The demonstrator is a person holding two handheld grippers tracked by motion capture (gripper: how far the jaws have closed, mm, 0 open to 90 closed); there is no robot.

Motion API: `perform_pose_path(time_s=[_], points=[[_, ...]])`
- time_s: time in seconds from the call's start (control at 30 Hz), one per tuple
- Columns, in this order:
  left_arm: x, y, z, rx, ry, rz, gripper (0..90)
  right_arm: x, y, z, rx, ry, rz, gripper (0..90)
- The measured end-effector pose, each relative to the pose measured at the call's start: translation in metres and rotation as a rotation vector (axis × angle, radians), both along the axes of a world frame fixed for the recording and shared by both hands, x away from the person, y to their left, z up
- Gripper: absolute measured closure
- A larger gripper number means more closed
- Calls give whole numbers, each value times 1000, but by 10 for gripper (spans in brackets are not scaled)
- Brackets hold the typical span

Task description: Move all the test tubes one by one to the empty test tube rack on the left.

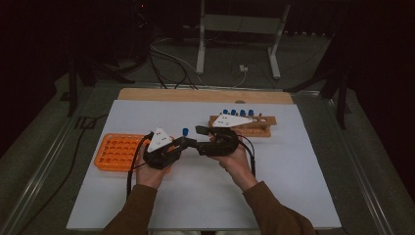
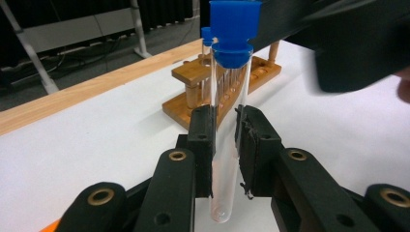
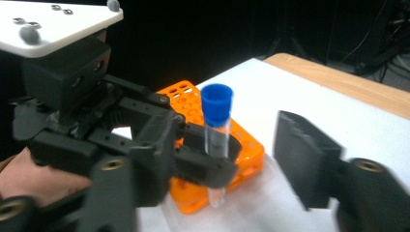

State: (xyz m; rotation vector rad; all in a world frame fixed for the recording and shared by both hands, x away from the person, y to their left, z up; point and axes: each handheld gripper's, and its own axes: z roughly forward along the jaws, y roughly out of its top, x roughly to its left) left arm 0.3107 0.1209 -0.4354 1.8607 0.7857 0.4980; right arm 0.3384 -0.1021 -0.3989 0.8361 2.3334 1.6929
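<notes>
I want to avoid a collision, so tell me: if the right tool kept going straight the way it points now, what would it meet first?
Most likely the blue-capped test tube clamped upright in the left tool, straight ahead of the right tool, whose jaws stand open. The orange rack lies behind it, though depth is hard to judge.

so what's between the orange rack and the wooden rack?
In the high view, both grippers meet there over the white mat: the left gripper holds a blue-capped tube between the orange rack and wooden rack, with the right gripper alongside.
</notes>
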Motion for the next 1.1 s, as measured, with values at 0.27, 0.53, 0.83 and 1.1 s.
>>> perform_pose_path(time_s=[0.27,0.53,0.83,1.1], points=[[-1,14,-3,-6,1,34,777,-7,-26,3,6,-27,-64,133],[4,32,-2,-27,-24,94,777,-16,-56,0,-45,-66,-145,12],[17,44,-8,-57,-42,144,777,-26,-105,-15,-33,-68,-244,5],[34,44,-19,-53,-35,197,777,-46,-136,-32,-94,-72,-277,6]])
